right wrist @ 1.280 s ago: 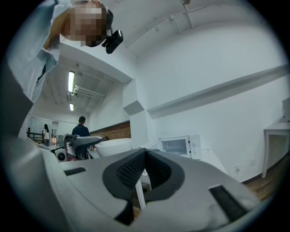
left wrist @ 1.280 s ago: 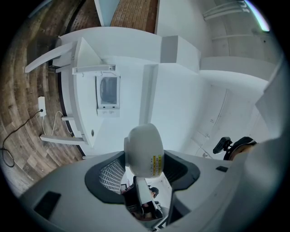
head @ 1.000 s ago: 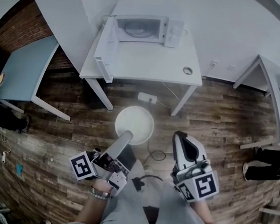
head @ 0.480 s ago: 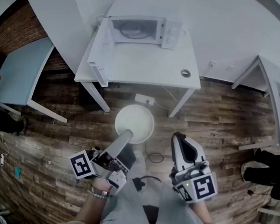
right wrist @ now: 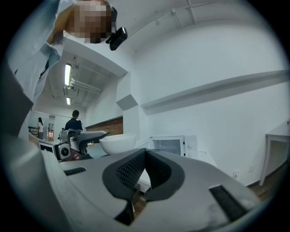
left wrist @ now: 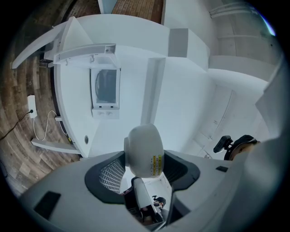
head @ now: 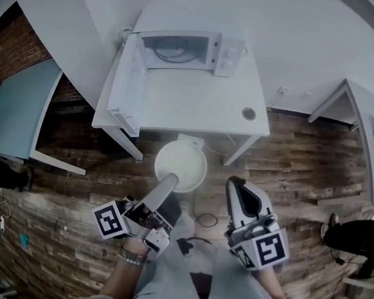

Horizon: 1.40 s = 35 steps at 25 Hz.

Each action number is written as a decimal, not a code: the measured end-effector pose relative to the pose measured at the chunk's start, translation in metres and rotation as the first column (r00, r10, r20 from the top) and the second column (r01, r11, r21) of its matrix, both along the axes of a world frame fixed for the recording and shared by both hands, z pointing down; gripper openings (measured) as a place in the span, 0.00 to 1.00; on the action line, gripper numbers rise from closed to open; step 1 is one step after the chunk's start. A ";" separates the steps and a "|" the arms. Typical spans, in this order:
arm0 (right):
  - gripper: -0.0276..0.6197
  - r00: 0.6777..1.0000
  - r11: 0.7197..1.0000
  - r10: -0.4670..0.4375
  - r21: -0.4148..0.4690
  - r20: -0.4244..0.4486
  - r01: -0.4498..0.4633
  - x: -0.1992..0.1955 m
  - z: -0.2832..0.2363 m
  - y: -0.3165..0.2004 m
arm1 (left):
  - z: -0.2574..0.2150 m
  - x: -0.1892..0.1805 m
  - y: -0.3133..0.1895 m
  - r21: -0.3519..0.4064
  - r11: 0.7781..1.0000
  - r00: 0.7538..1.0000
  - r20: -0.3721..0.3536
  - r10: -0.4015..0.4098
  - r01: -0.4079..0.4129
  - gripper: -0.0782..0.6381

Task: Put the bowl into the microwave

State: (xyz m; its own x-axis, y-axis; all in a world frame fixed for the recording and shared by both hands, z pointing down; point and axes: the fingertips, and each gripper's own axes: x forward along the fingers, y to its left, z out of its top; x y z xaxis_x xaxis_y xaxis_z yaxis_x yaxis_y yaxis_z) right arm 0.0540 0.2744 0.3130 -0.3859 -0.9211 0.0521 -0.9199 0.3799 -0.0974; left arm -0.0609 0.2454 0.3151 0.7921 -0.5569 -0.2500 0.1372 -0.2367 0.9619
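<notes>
Closer now than a second ago, the microwave stands open ahead of your left gripper, whose fingers clamp the bowl by its rim, so keep it level, clear of the door, with your right gripper clenched and empty.

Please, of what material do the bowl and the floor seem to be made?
The bowl: probably glazed ceramic, possibly plastic. It is plain white, smooth and evenly curved, with a soft sheen.
The floor: wood or wood-look planks with a matte finish. It shows narrow brown boards of mixed tones.
</notes>
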 end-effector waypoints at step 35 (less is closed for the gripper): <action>0.05 0.999 1.000 -0.004 -0.027 -0.033 0.004 -0.014 0.007 -0.183 | 0.007 -0.004 -0.178 -0.013 1.000 1.000 -0.001 0.020 -0.020 0.45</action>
State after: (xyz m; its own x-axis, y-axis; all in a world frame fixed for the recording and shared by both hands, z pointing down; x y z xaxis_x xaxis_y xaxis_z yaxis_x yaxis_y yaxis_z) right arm 0.0396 0.0913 0.3196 -0.3872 -0.9176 0.0895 -0.9212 0.3812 -0.0775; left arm -0.0652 0.0672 0.3220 0.8028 -0.5444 -0.2434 0.1421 -0.2218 0.9647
